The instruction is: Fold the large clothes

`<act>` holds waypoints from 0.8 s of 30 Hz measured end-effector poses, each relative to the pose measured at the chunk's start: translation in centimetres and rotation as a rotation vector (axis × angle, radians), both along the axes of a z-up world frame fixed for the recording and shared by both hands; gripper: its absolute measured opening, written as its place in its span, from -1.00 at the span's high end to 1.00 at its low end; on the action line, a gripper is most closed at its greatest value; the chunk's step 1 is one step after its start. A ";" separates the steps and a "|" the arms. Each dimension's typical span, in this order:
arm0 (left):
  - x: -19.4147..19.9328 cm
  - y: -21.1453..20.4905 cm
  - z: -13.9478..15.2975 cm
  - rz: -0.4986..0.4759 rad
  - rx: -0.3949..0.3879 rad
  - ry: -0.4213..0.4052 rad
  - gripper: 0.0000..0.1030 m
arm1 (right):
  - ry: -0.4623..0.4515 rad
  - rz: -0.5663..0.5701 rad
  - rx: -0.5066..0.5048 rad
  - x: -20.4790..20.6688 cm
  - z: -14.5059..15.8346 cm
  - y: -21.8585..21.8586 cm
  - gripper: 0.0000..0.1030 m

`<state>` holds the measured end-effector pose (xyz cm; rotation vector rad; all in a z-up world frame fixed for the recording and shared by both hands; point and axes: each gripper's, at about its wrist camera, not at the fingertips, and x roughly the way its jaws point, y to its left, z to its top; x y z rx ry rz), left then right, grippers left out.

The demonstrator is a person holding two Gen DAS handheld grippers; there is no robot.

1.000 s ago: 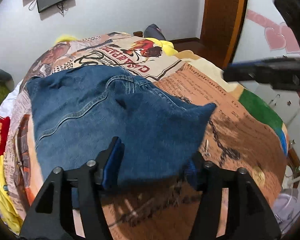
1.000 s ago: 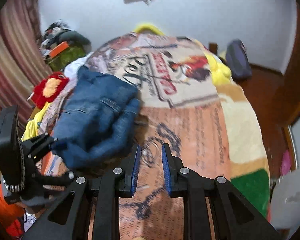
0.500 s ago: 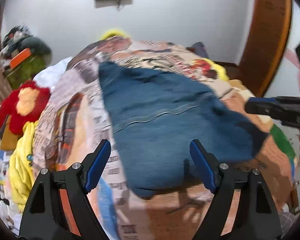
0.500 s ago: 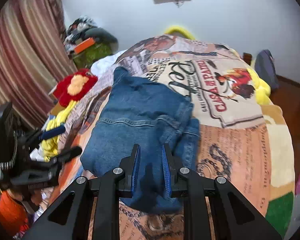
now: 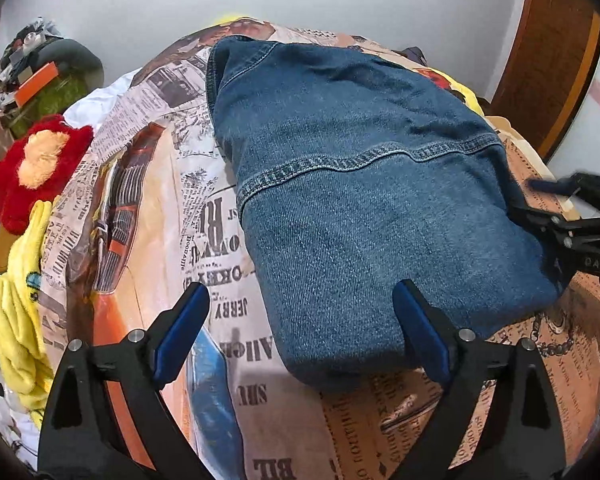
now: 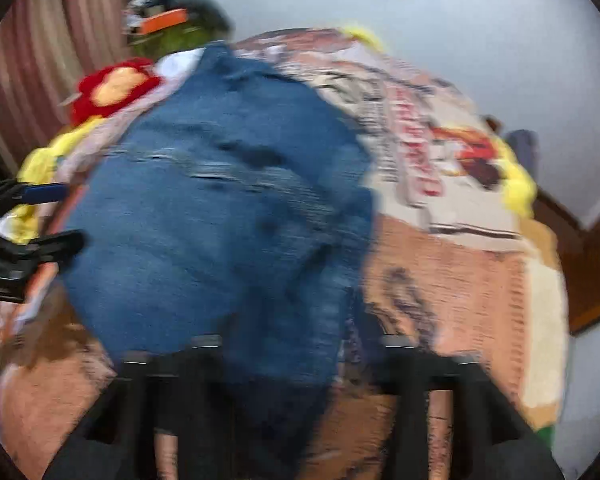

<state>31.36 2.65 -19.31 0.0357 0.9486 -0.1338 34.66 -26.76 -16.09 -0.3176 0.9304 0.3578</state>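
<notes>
A folded blue denim garment (image 5: 364, 200) lies flat on the printed bedspread (image 5: 204, 240). My left gripper (image 5: 300, 332) is open just above its near edge, one blue pad on each side, holding nothing. My right gripper (image 6: 296, 364) is open wide over the near edge of the denim (image 6: 220, 220) in the blurred right wrist view. It also shows at the right edge of the left wrist view (image 5: 556, 196), beside the garment's right side. The left gripper shows at the left edge of the right wrist view (image 6: 32, 216).
A red and orange plush toy (image 5: 36, 160) and yellow fabric (image 5: 16, 304) lie at the bed's left edge. A green and dark pile (image 5: 48, 76) sits at the back left. A wooden door frame (image 5: 556, 52) stands at the right. White wall behind.
The denim has been laid down flat and folded on the bed. My left gripper has stayed open. My right gripper has gone from shut to open and moved fast, blurring its view.
</notes>
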 end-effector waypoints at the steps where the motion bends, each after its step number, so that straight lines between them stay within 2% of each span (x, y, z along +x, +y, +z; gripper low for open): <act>1: 0.0 0.1 0.0 0.001 -0.004 0.003 -0.83 | -0.036 -0.032 -0.035 -0.1 0.0 -0.5 -0.80; 6: -1.0 0.8 0.9 -0.007 -0.020 0.017 -0.82 | 0.046 -0.055 0.029 -0.2 0.2 -3.6 -0.79; 12: -0.9 1.9 3.2 0.011 0.030 -0.021 -0.82 | -0.015 -0.073 0.048 -0.4 3.5 -4.7 -0.79; 18: 2.1 2.8 5.2 0.015 -0.030 -0.057 -0.82 | -0.046 -0.021 0.164 1.1 7.0 -2.3 -0.80; 21: 4.4 2.5 4.4 0.015 -0.009 -0.049 -0.82 | -0.033 0.016 0.169 2.4 6.9 -0.5 -0.81; 24: 6.8 2.4 2.6 0.013 -0.019 -0.011 -0.82 | -0.003 0.046 0.153 4.0 5.6 1.4 -0.81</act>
